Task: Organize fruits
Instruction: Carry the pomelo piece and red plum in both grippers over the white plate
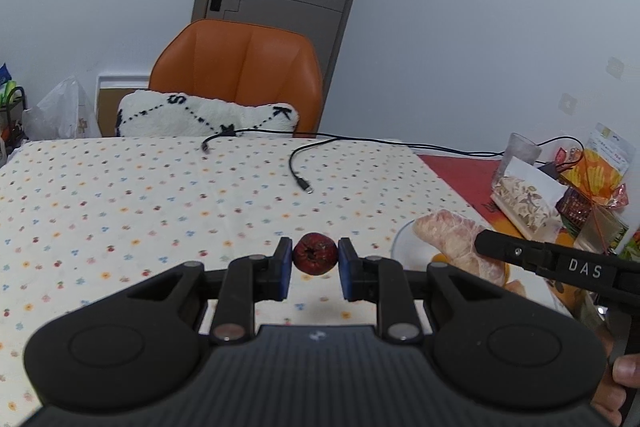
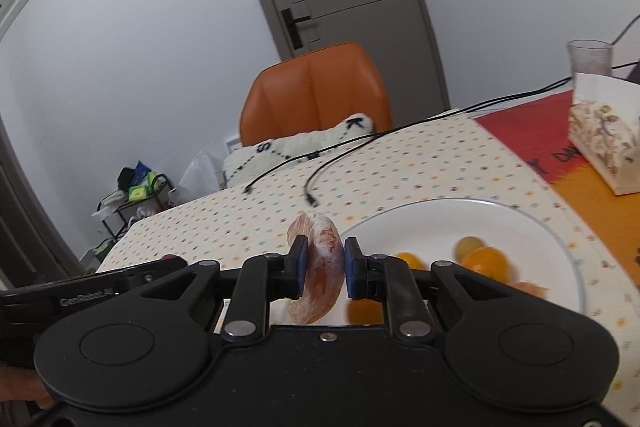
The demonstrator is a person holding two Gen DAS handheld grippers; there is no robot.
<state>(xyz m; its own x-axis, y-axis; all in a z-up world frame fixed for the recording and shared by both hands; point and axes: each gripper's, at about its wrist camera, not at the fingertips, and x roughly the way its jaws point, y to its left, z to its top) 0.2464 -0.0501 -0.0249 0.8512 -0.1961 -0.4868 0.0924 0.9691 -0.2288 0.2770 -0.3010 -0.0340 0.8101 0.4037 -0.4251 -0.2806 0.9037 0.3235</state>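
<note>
My left gripper (image 1: 315, 259) is shut on a small dark red fruit (image 1: 315, 258), held above the dotted tablecloth (image 1: 120, 195). My right gripper (image 2: 326, 263) is shut on a pink peeled citrus segment (image 2: 320, 263), held on edge at the left rim of the white plate (image 2: 420, 223). Several small orange and yellow fruits (image 2: 482, 259) lie on that plate. In the left wrist view the same segment (image 1: 460, 247) and the right gripper's black finger (image 1: 520, 251) show at the right, over the plate (image 1: 400, 239).
An orange chair (image 1: 240, 71) with a white cushion (image 1: 208, 115) stands behind the table. Two black cables (image 1: 298, 175) lie across the far cloth. A patterned box (image 2: 600, 143), a cup (image 2: 590, 57) and snack packets (image 1: 600, 179) crowd the right end. A person's hand (image 1: 624, 371) holds the right gripper.
</note>
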